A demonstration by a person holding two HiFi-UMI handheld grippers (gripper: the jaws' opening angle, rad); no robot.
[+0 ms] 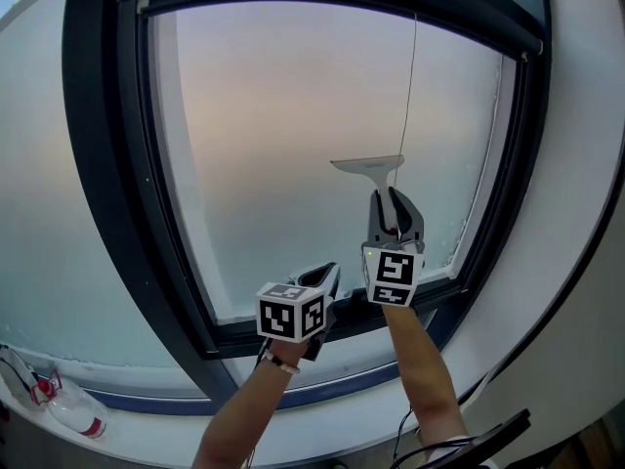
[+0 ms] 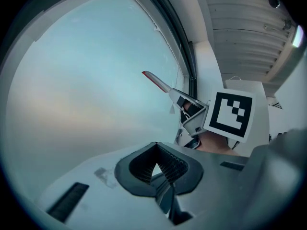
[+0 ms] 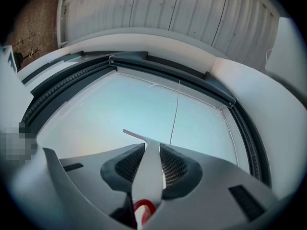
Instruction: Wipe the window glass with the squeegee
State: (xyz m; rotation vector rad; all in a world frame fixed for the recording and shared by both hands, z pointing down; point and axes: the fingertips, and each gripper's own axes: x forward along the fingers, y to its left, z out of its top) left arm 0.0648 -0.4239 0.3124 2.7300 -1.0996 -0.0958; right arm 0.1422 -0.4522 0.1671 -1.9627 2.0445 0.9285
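Clamping the squeegee [image 1: 376,167] in our right tongs [image 1: 393,208], we hold it against the window glass [image 1: 293,135]; our left tongs [image 1: 327,277] hang closed below it.

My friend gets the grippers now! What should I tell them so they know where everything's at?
Right gripper: shut on the squeegee handle, blade up at the window glass, right of middle.
Left gripper: shut, empty, low by the window frame.
Done: can't tell how much is wiped; glass looks hazy all over.
To do: wiping the glass; mind the thin cord above the blade.
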